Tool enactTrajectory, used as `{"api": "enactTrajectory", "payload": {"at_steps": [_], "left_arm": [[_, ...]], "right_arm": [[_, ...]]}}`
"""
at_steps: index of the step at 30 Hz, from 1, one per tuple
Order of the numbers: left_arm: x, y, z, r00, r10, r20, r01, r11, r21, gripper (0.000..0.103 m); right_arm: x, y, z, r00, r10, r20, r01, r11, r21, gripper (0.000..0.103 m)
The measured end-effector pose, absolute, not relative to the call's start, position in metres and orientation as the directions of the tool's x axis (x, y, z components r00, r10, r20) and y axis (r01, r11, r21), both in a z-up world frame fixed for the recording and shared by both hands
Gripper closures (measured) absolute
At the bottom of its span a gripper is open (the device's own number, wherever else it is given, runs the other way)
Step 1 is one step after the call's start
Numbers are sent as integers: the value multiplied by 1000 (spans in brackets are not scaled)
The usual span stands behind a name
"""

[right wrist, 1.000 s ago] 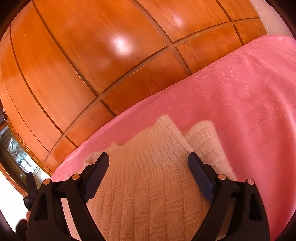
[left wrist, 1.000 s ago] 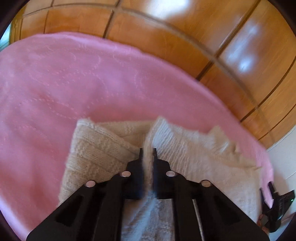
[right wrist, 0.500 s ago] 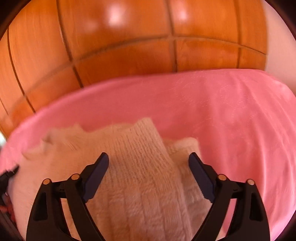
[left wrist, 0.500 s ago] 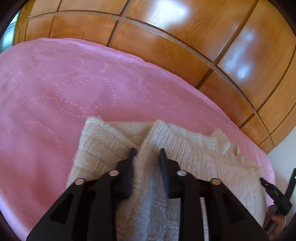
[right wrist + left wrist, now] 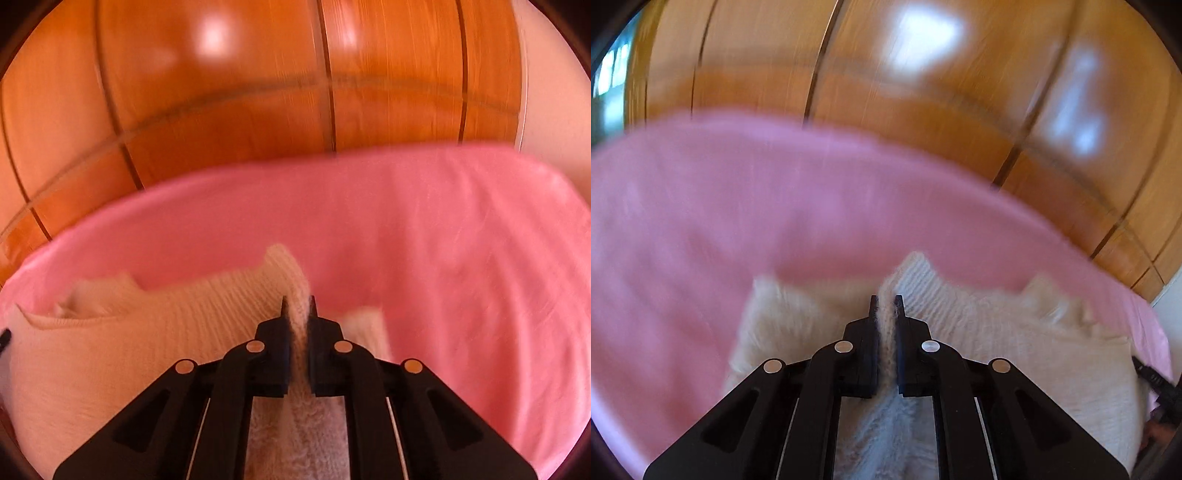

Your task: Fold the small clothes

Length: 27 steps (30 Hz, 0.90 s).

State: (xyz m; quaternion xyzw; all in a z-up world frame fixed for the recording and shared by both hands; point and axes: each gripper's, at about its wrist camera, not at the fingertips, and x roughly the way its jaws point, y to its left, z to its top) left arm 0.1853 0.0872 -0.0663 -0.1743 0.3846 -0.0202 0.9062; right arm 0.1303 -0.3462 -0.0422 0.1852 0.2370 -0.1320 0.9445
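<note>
The left gripper (image 5: 885,300) is clamped narrow on a raised ridge of the cream knitted garment (image 5: 1015,332), the fuzzy wool pinched between its two black fingers (image 5: 873,306), and the right gripper (image 5: 297,301) is likewise closed tight on another upstanding fold of the same garment (image 5: 147,332), the knit squeezed up between its pads. Behind everything stands a wall of glossy orange-brown wooden panels (image 5: 923,110), split by dark grooves and carrying pale window glare. Below it spreads the pink bedspread (image 5: 738,203), which fills the middle of both views and bears the garment. The garment lies partly folded on the bedspread, near its closer side; in the left wrist view a ribbed flap rises just beyond the fingertips, with a softer, blurred section to the left and a rumpled edge trailing off to the right. In the right wrist view the wool stretches leftward from the pinch in one broad ribbed sheet. At the far right edge of the left wrist view a small black piece of the other gripper (image 5: 1156,384) shows beside the garment.
</note>
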Motion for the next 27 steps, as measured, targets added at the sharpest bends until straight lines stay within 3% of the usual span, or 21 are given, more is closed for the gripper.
{"api": "enactTrajectory", "payload": {"at_steps": [4,6,10,11,15,19,20,21,22,24,27], "left_arm": [[192,85,-69,684,-183,-707,-97,937,-336,90],[189,83,-66,688,-186,-701,-92,936,-339,80],[163,82,-37,736,-179,-653,-121,914,-387,39],[153,78,-28,766,-180,-617,-112,908,-404,35],[127,30,-1,786,-281,-550,68,924,-375,31],[125,-32,-26,715,-290,-636,196,956,-216,29],[128,-48,-46,677,-268,-686,222,962,-157,23],[126,-55,-60,677,-239,-696,241,966,-98,22],[118,-60,-64,721,-221,-657,249,967,-53,22],[115,-57,-60,729,-228,-645,243,968,-67,21],[120,-51,-62,713,-274,-646,255,959,-125,20]], "right_arm": [[136,-344,-39,833,-182,-522,353,902,250,87],[138,-339,-36,824,-220,-521,374,904,209,85],[136,-338,-35,813,-267,-517,411,893,185,71],[134,-338,-35,813,-269,-516,413,891,187,70],[135,-339,-33,813,-273,-514,418,888,190,65],[130,-339,-31,822,-279,-497,418,888,193,49],[127,-340,-30,832,-270,-484,408,890,205,36],[121,-341,-29,847,-264,-461,398,890,222,13],[115,-342,-28,867,-246,-434,377,893,246,2],[99,-343,-28,904,-199,-379,323,898,299,2],[77,-342,-38,897,-184,-402,334,878,343,2]]}}
